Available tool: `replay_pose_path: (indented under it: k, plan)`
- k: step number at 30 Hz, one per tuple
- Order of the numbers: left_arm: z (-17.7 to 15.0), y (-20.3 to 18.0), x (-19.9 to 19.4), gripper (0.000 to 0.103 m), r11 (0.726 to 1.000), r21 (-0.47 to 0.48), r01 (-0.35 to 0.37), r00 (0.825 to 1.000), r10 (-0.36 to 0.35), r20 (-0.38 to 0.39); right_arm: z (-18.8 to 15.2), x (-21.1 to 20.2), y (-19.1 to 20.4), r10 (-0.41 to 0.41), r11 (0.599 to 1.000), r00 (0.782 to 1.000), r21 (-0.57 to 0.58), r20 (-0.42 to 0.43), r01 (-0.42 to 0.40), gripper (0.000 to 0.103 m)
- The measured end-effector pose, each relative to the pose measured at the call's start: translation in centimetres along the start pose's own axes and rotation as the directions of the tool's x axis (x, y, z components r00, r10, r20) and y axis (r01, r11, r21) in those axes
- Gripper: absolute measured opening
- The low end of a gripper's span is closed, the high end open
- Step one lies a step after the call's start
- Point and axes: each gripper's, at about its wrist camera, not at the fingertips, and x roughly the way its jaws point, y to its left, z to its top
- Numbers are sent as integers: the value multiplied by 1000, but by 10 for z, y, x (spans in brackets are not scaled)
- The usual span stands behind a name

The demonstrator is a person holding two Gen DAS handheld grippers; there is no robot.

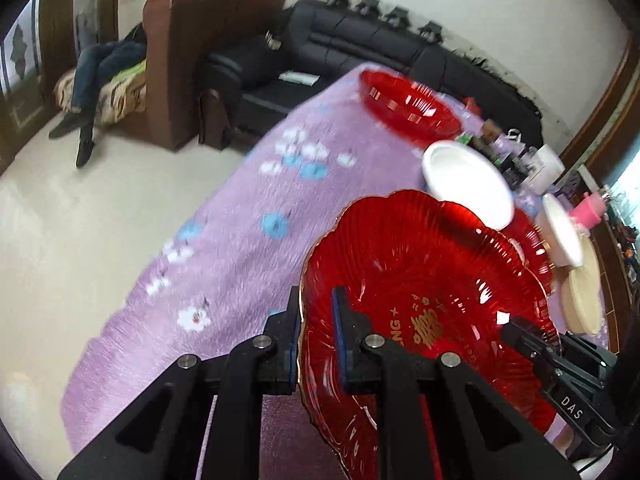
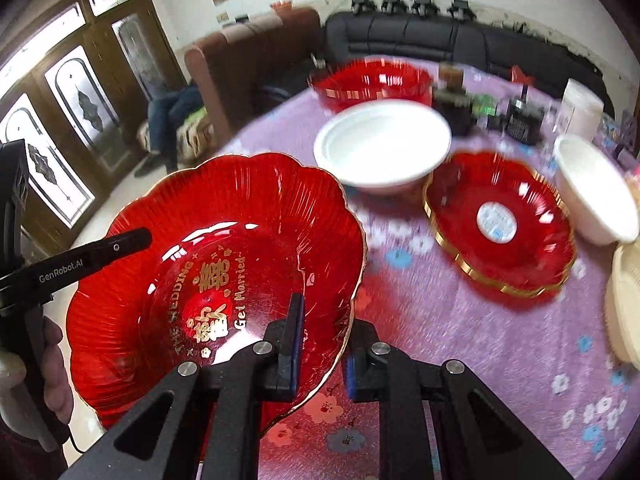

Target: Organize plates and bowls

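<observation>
You are gripping one red translucent scalloped plate with a gold rim and gold wedding lettering with both tools at once. In the left wrist view, your left gripper is sitting at 6 o'clock, its blue-padded fingers closed down on the plate's left rim, one pad above and one below. In the right wrist view, your right gripper is likewise sitting at 6 o'clock, its jaws clamped tight on the plate's right rim. The plate is being held tilted, clear of the purple floral fleece tablecloth, at the near edge of the table.

Beyond the held plate, at 1 o'clock in the right wrist view, a stack of matching red gold-rimmed plates is resting on the cloth, a round white label at its centre. A white round bowl is standing at 12 o'clock, just beside that stack. A second white bowl is sitting at 2 o'clock, and a cream-coloured dish at 3 o'clock is cut by the frame edge.

Farther off at 12 o'clock, a deep red ribbed bowl is standing near the table's far side. Behind the table, a black leather sofa is lining the wall.
</observation>
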Motion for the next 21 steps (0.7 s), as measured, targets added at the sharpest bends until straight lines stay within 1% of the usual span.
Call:
replay_pose_path:
  k: [3,5,6,8,9,10,11,12,15,17,18,20,21]
  plan:
    - [-7,3,18,13,1000,-7,-12,999,12,-29,-4,15,-3,-16,1000,1000,7,-24,16,18]
    - [-8,4,23,15,1000,-8,-18,1000,18,-24,-7,20,-5,-24,1000,999,-7,-23,23,18]
    - [-9,3,25,19,999,-6,-41,999,41,-22,-9,20,-3,-23,1000,1000,-21,-18,22,18]
    - [-9,3,25,37,998,-11,-60,998,60,-34,-11,22,-3,-22,999,1000,-28,-15,22,19]
    - [-9,6,24,52,998,-27,-63,997,61,-52,-11,23,-4,-18,1000,1000,-22,-14,17,21]
    - [-10,8,21,56,998,-36,-60,997,58,-54,-13,24,-6,6,1000,1000,-12,-17,-6,24]
    - [-10,10,17,56,997,-40,-59,997,57,-51,-14,25,-7,23,1000,1000,-4,-19,-23,33]
    - [-12,12,8,57,997,-29,-67,997,66,-42,-17,26,-8,38,999,999,7,-19,-38,39]
    - [-14,20,-14,62,994,-13,-111,994,111,-7,-23,19,-11,49,999,999,21,11,-49,40]
    - [-15,23,-33,65,988,-3,-151,988,151,30,-27,7,-14,38,999,998,21,56,-40,40]
    - [-15,24,-48,68,985,-3,-175,983,175,57,-28,2,-15,34,999,996,20,77,-35,40]
    - [-17,22,-67,76,980,-6,-198,975,198,100,-31,-10,-16,13,1000,993,11,120,-14,41]
    - [-19,16,-83,82,978,-8,-209,968,208,140,-33,-18,-16,-7,1000,989,1,150,7,41]
